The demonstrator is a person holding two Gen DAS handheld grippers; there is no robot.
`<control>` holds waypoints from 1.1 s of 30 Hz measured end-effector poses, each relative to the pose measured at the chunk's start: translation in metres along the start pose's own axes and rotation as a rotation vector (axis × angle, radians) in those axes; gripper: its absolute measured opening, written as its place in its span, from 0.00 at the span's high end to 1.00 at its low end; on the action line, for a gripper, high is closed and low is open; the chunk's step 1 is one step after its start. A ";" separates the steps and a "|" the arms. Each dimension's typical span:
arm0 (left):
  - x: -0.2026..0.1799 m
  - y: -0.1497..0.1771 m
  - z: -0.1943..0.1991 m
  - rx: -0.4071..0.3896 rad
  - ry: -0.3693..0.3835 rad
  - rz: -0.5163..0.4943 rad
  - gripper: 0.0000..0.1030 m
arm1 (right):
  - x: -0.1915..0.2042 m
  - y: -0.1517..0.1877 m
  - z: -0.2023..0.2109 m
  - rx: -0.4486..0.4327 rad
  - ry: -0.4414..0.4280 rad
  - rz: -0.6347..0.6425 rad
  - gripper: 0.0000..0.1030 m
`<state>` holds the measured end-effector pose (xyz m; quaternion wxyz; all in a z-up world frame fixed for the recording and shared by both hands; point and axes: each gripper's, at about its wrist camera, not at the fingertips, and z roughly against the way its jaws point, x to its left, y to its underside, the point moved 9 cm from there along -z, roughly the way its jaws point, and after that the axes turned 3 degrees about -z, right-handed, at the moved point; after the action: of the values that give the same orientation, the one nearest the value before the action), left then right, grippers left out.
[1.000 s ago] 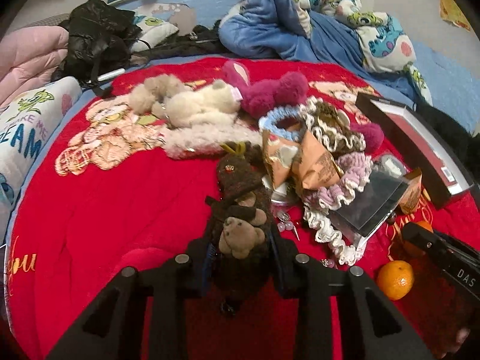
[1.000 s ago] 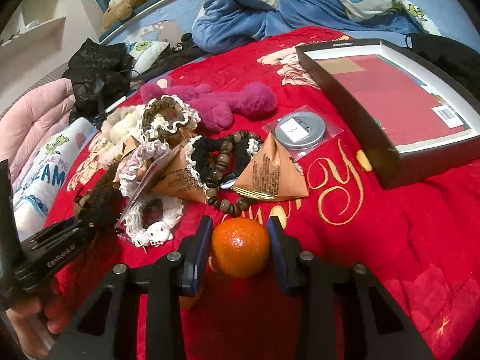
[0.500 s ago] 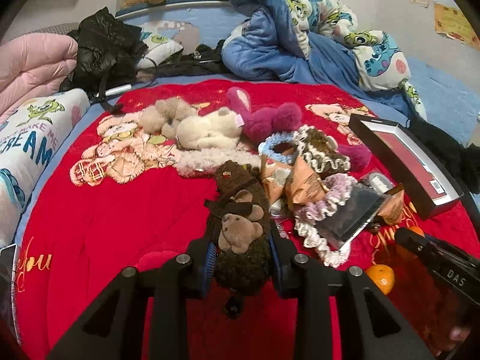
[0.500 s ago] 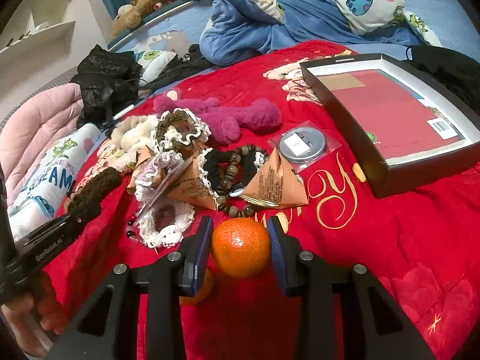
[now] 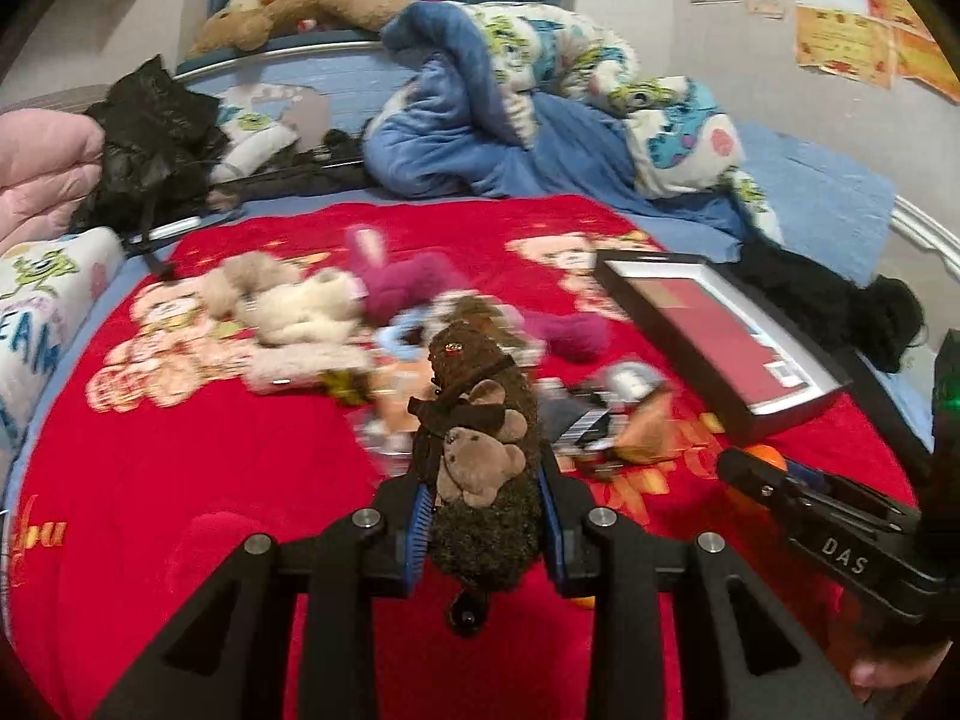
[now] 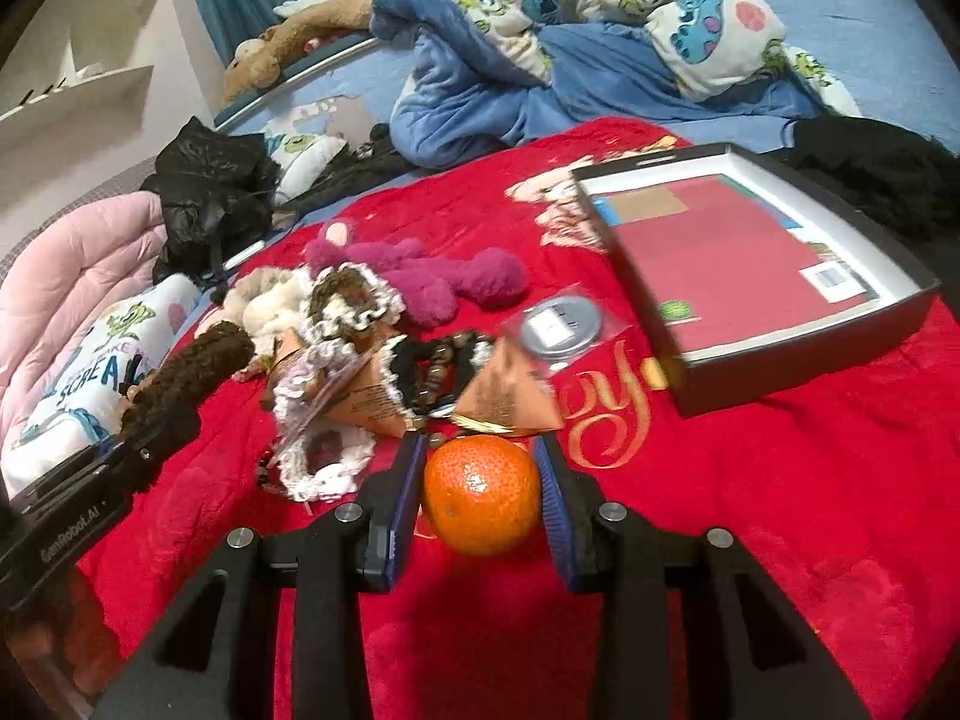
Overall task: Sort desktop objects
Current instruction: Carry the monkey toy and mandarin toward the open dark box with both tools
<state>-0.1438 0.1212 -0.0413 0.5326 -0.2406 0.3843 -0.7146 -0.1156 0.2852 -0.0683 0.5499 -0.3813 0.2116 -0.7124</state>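
Note:
My left gripper [image 5: 483,516] is shut on a dark brown furry plush with a small bear on it [image 5: 480,450] and holds it above the red blanket [image 5: 180,450]. It also shows in the right wrist view [image 6: 192,366]. My right gripper [image 6: 480,498] is shut on an orange [image 6: 482,495], lifted over the blanket. The right gripper appears in the left wrist view [image 5: 828,516]. A pile of scrunchies [image 6: 348,300], paper cones [image 6: 510,396], a bead bracelet [image 6: 438,372] and a round tin [image 6: 558,330] lies ahead.
An open black box with a red inside [image 6: 750,258] lies at the right. Magenta [image 6: 420,276] and cream [image 5: 300,306] plush toys lie behind the pile. Blue bedding [image 5: 540,120], a black bag [image 5: 156,144], a pink quilt [image 6: 66,294] and black cloth [image 5: 840,306] ring the blanket.
Both grippers have risen with their loads and tilted up. The plush and the orange are now farther above the blanket, and the pile looks smaller.

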 end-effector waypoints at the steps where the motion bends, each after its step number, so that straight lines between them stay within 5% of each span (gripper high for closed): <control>1: -0.012 -0.001 -0.001 -0.003 0.014 -0.008 0.70 | -0.005 -0.002 0.004 -0.008 0.010 0.000 0.65; 10: -0.134 0.004 -0.014 0.002 0.215 -0.095 0.70 | -0.093 -0.012 0.066 -0.100 0.156 -0.016 0.65; 16: -0.193 0.015 -0.015 0.018 0.285 -0.201 0.69 | -0.146 -0.011 0.091 -0.135 0.230 -0.059 0.65; 33: -0.209 0.004 -0.025 0.013 0.336 -0.191 0.70 | -0.153 -0.021 0.094 -0.150 0.254 -0.005 0.65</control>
<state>-0.0943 0.3260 -0.0455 0.3923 -0.1502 0.4387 -0.7944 -0.0397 0.4469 -0.0425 0.4868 -0.3284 0.3312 -0.7386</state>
